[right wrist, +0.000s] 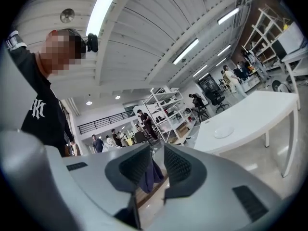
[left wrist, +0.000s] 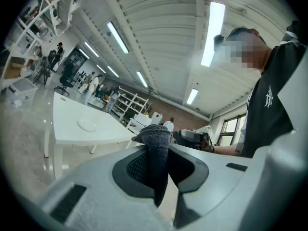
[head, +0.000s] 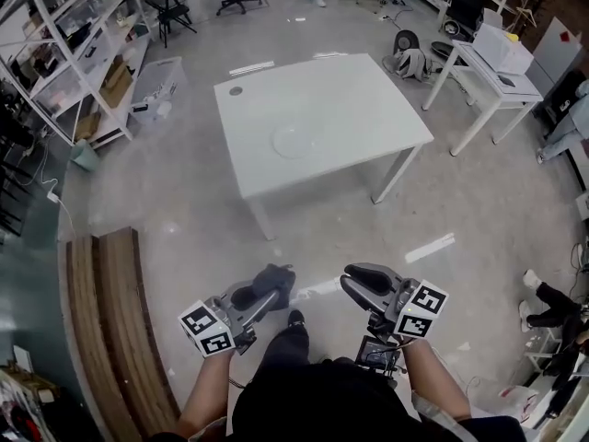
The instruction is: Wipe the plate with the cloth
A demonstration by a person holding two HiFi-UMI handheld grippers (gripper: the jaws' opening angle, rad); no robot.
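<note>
Pinching the dark cloth (head: 276,276), the left gripper (head: 269,296) hangs over glossy floor (head: 184,219), well apart from the white table (head: 368,109); the right gripper (head: 359,284) is parted, empty.

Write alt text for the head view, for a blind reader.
Seen from above, the left gripper pinches a dark grey cloth while the right gripper is open and empty, both held low in front of the person. Ahead on the grey floor stands a white table bearing one pale round plate.

grey left gripper (head: 272,293) and right gripper (head: 355,282) bear black-and-white marker cubes (head: 207,329); the shirt (head: 313,401) is black.
</note>
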